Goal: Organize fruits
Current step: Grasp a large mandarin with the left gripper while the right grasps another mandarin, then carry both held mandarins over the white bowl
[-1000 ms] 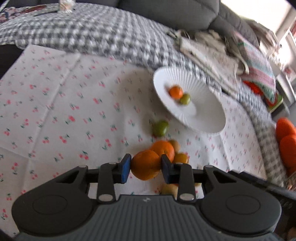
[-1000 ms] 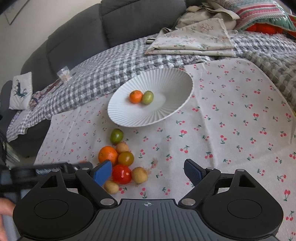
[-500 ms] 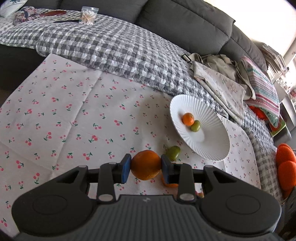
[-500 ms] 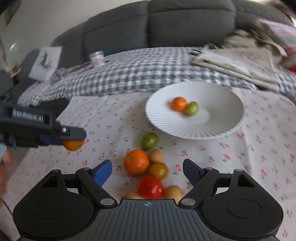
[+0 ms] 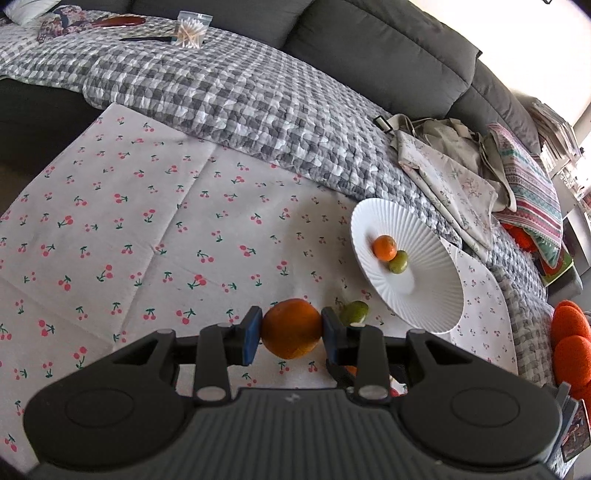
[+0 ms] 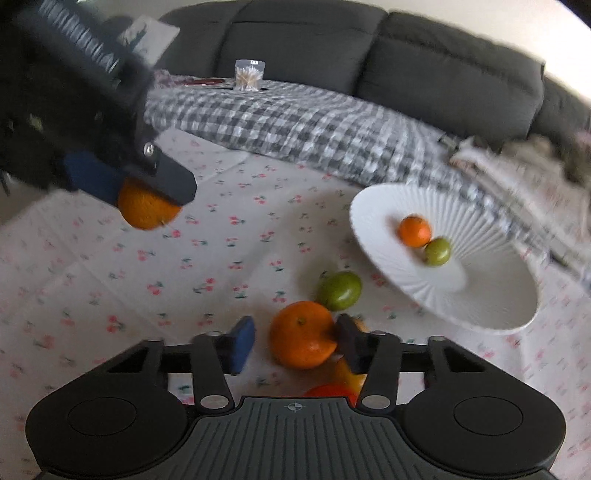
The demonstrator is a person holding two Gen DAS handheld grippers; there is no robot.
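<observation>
My left gripper [image 5: 291, 339] is shut on an orange [image 5: 291, 326] and holds it above the cherry-print cloth [image 5: 147, 240]; the same orange [image 6: 147, 210] hangs at the upper left of the right wrist view. My right gripper [image 6: 295, 345] is closing around a second orange [image 6: 301, 334] lying on the cloth. Its right pad touches the fruit, while a gap remains at the left pad. A green fruit [image 6: 340, 290] lies just beyond, and a red one [image 6: 328, 391] is half hidden below. The white ribbed plate [image 6: 480, 295] holds a small orange [image 6: 414, 230] and a green fruit [image 6: 437, 251].
A grey checked blanket [image 5: 240, 96] covers the sofa seat behind the cloth. Folded fabrics [image 5: 450, 184] lie beside the plate, a jar of cotton swabs [image 5: 190, 29] stands far back, and orange cushions [image 5: 570, 332] sit at the right edge.
The right gripper has dropped toward the fruit pile, rolled, and narrowed its jaws around the orange on the cloth. The left gripper has kept its orange and lifted it slightly.
</observation>
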